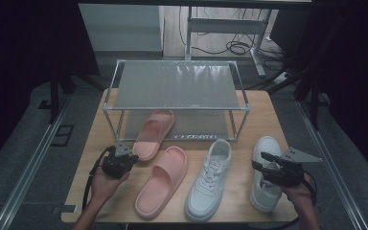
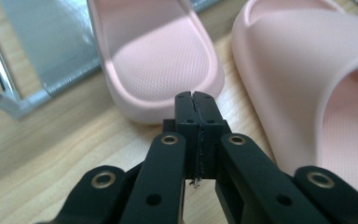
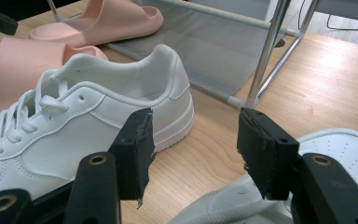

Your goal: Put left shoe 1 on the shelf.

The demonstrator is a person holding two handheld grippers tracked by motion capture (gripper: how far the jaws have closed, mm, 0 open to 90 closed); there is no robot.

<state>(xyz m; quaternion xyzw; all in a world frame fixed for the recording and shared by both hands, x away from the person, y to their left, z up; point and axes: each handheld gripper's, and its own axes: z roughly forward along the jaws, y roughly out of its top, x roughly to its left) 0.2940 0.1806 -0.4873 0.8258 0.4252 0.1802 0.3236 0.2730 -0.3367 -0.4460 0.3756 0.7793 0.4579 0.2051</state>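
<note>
Two pink slides and two white sneakers lie on a wooden table (image 1: 263, 115). One slide (image 1: 155, 132) (image 2: 158, 56) rests partly on the lower shelf of a metal rack (image 1: 177, 108), with its end sticking out toward me. My left gripper (image 1: 132, 157) (image 2: 196, 95) is shut and empty, its tips just short of that end. The second slide (image 1: 163, 182) (image 2: 307, 70) lies to its right. My right gripper (image 1: 258, 160) (image 3: 193, 126) is open above the right sneaker (image 1: 264, 143) (image 3: 349, 149). The left sneaker (image 1: 210, 179) (image 3: 74, 121) lies beside it.
The rack has a mesh top shelf (image 1: 177, 84) and a lower shelf, and stands at the back of the table. Its front post (image 3: 265, 51) rises beyond the right gripper. Cables and a desk frame (image 1: 230, 28) lie on the floor behind.
</note>
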